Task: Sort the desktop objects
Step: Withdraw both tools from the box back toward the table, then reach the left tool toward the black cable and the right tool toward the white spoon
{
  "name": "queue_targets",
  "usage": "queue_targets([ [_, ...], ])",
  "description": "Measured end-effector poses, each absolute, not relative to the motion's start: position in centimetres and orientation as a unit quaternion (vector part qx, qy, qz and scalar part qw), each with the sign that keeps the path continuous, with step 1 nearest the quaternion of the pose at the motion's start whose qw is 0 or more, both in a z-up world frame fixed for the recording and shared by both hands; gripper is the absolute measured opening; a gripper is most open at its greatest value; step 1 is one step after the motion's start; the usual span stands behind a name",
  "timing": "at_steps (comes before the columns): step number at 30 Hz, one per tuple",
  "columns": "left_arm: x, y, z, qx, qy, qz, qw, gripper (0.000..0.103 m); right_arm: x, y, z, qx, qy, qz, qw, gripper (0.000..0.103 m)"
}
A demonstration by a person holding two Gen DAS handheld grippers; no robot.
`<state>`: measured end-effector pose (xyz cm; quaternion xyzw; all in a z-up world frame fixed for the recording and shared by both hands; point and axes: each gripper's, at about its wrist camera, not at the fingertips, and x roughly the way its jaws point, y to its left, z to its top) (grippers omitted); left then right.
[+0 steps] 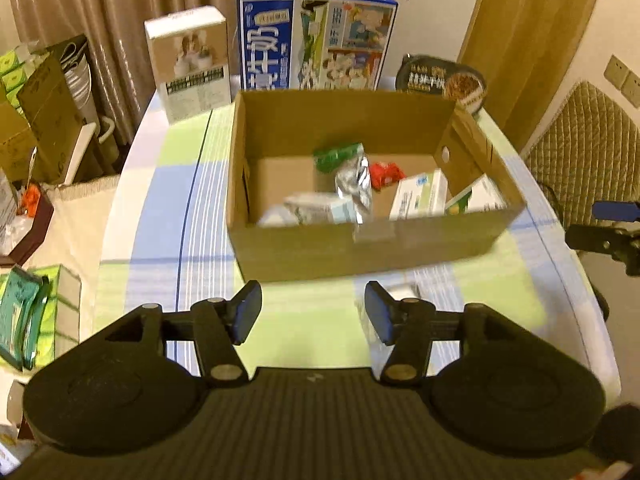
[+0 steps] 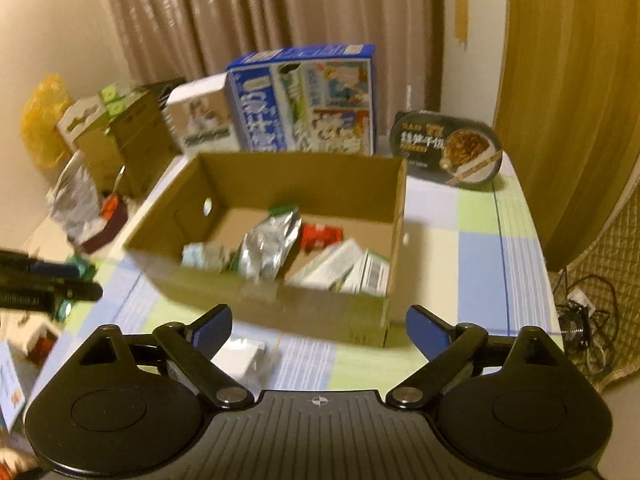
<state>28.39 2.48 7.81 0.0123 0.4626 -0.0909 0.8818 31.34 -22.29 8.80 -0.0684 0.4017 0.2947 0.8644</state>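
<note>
An open cardboard box (image 1: 360, 240) stands on the table (image 1: 160, 208), its plain brown walls creased and a round hole punched in one side. Inside it lie a crinkled silver foil pouch (image 1: 354, 184) with a green top, a small red packet (image 1: 386, 174) just behind the pouch, a pale carton (image 1: 320, 208) against the near wall, and two white-and-green cartons (image 1: 424, 196) leaning in the corner by the holed side. All are blurred, so their print cannot be read.

Behind the box stand a tall blue milk carton case (image 1: 312, 36) with glossy printed panels and a smaller tan-and-white box (image 1: 190, 64) beside it. A dark oval noodle bowl (image 2: 448, 150) with a printed film lid leans behind the box's far corner. The table wears a smooth checked cloth of green, blue and white.

In front of the box, just beside its near wall, a small white item (image 2: 244, 356) lies on the cloth, too blurred to identify.

The left gripper (image 1: 312, 316) hovers before the box with its blue-padded fingers spread apart and nothing between them. The right gripper (image 2: 320, 328) hangs likewise before the box, spread wide and empty.
</note>
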Motion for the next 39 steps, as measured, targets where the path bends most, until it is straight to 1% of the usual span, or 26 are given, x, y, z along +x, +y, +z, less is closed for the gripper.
queue_targets([
  [5,25.6,2.6,7.4,0.009,0.462,-0.098,0.882,0.069,28.4,-24.4,7.1,-0.067,0.418,0.304,0.853,0.094],
  [10,22.8,1.0,6.8,0.033,0.458,-0.123,0.88,0.08,25.4,-26.0,5.3,-0.088,0.434,0.307,0.842,0.096],
  [13,21.3,-0.2,6.1,0.041,0.454,-0.139,0.879,0.083,23.8,-27.3,4.5,-0.083,0.437,0.306,0.841,0.097],
  [17,19.4,-1.4,4.6,0.038,0.462,-0.163,0.871,0.085,21.7,-28.7,3.4,-0.095,0.44,0.304,0.84,0.098],
  [22,17.2,-2.7,2.2,0.043,0.468,-0.175,0.865,0.085,19.1,-29.8,1.4,-0.154,0.432,0.32,0.829,0.098],
  [34,13.7,-5.7,-3.5,0.071,0.485,-0.17,0.855,0.084,16.1,-30.9,-2.1,-0.29,0.352,0.43,0.779,0.097],
  [36,13.5,-6.2,-4.1,0.076,0.485,-0.164,0.856,0.084,16.2,-30.8,-2.5,-0.312,0.335,0.45,0.767,0.096],
  [39,13.3,-6.9,-4.8,0.083,0.483,-0.162,0.856,0.084,16.6,-30.6,-3.4,-0.348,0.321,0.475,0.742,0.091],
])
